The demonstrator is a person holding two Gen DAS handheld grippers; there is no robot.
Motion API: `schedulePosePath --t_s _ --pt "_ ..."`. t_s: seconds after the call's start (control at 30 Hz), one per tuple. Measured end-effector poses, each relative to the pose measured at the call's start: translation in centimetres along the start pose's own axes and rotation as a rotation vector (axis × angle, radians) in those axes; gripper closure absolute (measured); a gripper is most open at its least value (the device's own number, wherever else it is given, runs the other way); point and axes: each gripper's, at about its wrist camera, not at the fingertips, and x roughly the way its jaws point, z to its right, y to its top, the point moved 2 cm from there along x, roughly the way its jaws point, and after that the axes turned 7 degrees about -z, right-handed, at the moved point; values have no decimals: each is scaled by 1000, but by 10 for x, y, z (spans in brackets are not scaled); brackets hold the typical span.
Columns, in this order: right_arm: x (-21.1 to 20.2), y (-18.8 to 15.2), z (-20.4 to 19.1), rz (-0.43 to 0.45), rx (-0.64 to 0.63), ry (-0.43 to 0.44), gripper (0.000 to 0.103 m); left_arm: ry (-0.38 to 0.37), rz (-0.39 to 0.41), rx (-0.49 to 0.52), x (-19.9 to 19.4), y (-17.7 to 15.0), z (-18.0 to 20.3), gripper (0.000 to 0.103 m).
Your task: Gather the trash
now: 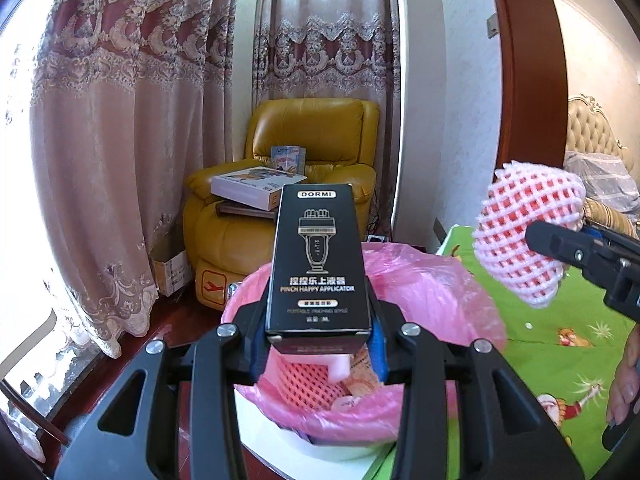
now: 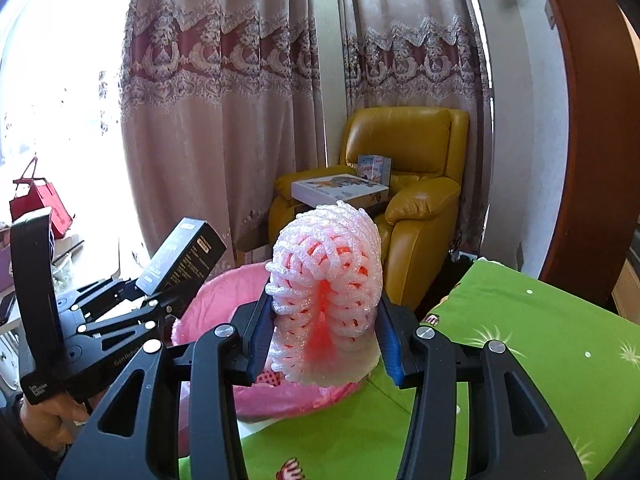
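armchair: yellow leather (image 1: 316, 148) | flat box (image 1: 256, 188) on its armrest | curtains: lace-trimmed (image 1: 132, 120) | red bag (image 2: 40, 204), possibly paper

Centre frame: right gripper (image 2: 324, 336) clamps a white-and-red foam fruit net (image 2: 324, 300). Lower left: left gripper (image 2: 160, 300) holds a black box (image 2: 180, 256) above a pink-lined bin (image 2: 212, 304). Upper right: yellow armchair (image 2: 416, 184).

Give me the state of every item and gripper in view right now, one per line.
Left gripper: shut on black cardboard applicator box, held over bin.
Right gripper: shut on pink-and-white foam fruit net.
Pink-lined trash bin: open, part filled; another foam net inside.
Yellow leather armchair: boxes on seat.
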Motion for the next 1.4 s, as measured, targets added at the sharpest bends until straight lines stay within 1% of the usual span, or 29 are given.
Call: schedulePosePath --t_s 0.1,0.2,0.37,0.63,0.67,0.7,0.73,0.77,0.8,0.83,0.87,0.93,0.97,1.03,1.07,1.1,1.17,1.27,1.3,1.4 --pt "12 1 -1 -12 -3 3 57 -5 -15 -13 12 4 -10 65" --pt "23 3 -2 -25 4 8 57 -3 -21 8 21 6 -14 65" --pt "28 1 -7 -36 -4 11 56 -16 -33 25 29 3 -17 64" --pt "37 3 -10 -41 -13 7 55 -39 -52 14 37 4 -19 64" --pt "37 4 -11 -42 -13 15 53 -50 -55 17 38 4 -19 64" --pt "39 5 -11 -46 -14 31 47 -52 -58 18 39 5 -19 64" --pt "40 5 -11 -47 -16 34 42 -47 -60 19 40 5 -20 59" --pt "40 6 -11 -39 -19 33 31 -40 -56 18 40 4 -22 56" --pt "39 8 -11 -27 -20 40 23 -38 -52 15 39 4 -23 48" --pt "39 10 -11 -23 -20 53 21 -37 -48 12 39 4 -25 42" --pt "38 11 -10 -21 -19 61 19 -31 -46 5 37 3 -27 39" --pt "33 13 -7 -11 -6 71 19 -17 -43 -7 33 3 -32 29" --pt "29 15 -5 -6 1 75 19 -9 -39 -10 30 3 -35 27" --pt "15 17 0 14 19 74 19 12 -15 -8 17 3 -39 12" --pt "6 17 2 23 29 80 19 25 1 -4 8 4 -40 9" --pt "-2 17 4 29 34 78 16 37 16 -2 1 4 -41 4" --pt "-23 15 3 42 23 52 13 57 65 -5 -20 5 -40 4" --pt "-54 10 -1 59 -1 32 12 52 128 -18 -58 3 -32 4" --pt "-67 7 -3 62 -8 31 10 55 141 -20 -67 3 -31 4" --pt "-101 -5 -7 68 -40 25 10 59 177 -14 -100 -1 -17 4"
